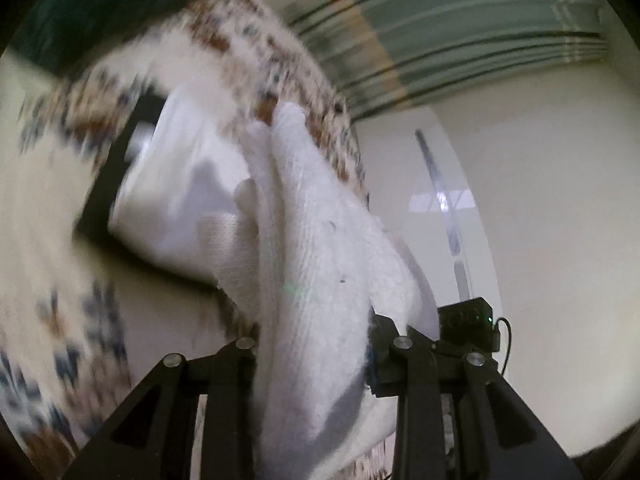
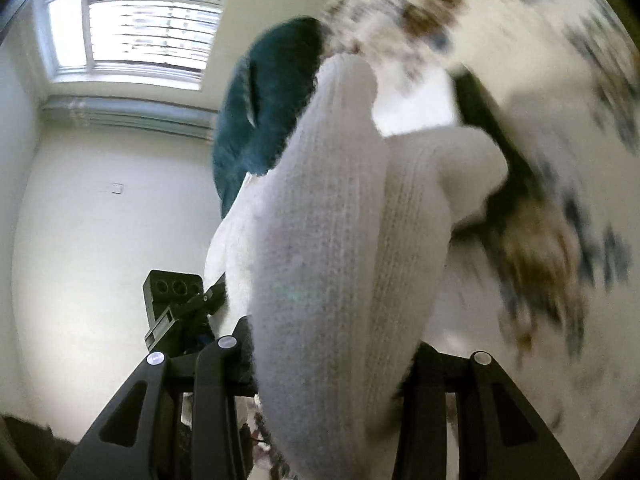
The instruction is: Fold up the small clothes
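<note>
Left gripper clamped on white knit sock; right gripper clamped on white sock. Patterned cloth blurred upper right; bare wall lower left.

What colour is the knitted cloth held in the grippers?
White; the knitted cloth shows best in the right wrist view.

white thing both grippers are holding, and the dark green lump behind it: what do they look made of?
White ribbed garment, pinched by the right gripper and the left gripper: soft knit, probably cotton or a blend, matte; parallel ribs and stitch rows show. Dark green bundle: looks like fuzzy matte fabric, perhaps fleece or terry; too blurred to be sure.
</note>
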The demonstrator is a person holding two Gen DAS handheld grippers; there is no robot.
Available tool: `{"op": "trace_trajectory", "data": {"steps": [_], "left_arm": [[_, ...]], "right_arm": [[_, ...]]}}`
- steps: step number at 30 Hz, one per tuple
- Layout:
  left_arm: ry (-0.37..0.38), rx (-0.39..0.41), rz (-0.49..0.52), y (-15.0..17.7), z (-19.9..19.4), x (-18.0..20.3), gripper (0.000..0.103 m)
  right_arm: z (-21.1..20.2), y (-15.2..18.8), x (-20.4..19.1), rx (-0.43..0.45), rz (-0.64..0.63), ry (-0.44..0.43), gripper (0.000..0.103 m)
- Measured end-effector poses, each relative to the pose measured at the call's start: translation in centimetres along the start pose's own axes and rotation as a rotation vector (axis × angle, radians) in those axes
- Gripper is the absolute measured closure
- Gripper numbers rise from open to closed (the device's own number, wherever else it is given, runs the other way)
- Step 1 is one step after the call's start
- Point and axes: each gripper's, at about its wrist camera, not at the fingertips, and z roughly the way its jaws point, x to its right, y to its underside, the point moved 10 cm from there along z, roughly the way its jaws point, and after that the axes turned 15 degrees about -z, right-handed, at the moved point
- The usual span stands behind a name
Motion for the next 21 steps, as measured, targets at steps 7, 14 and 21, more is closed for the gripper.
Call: {"op": "trace_trajectory", "data": {"steps": [7, 14, 21], "left_arm": [[-0.038, 0.043, -0.027, -11.9, 4.8, -4.2, 0.075], [-0.203, -0.053, -0.056, -11.9, 10.3, -13.8, 0.072], [-0.326, -0.035, 0.013, -11.7, 9.6, -12.8, 0.062]], "right_arm": [[8.7, -11.2, 4.1, 0.024, -0.005, 0.026, 0.061], [15.9, -9.9, 12.9, -0.109, 0.084, 0.126, 0.061], [14.9, -9.8, 13.8, -0.140, 0.046, 0.271, 0.036]]}}
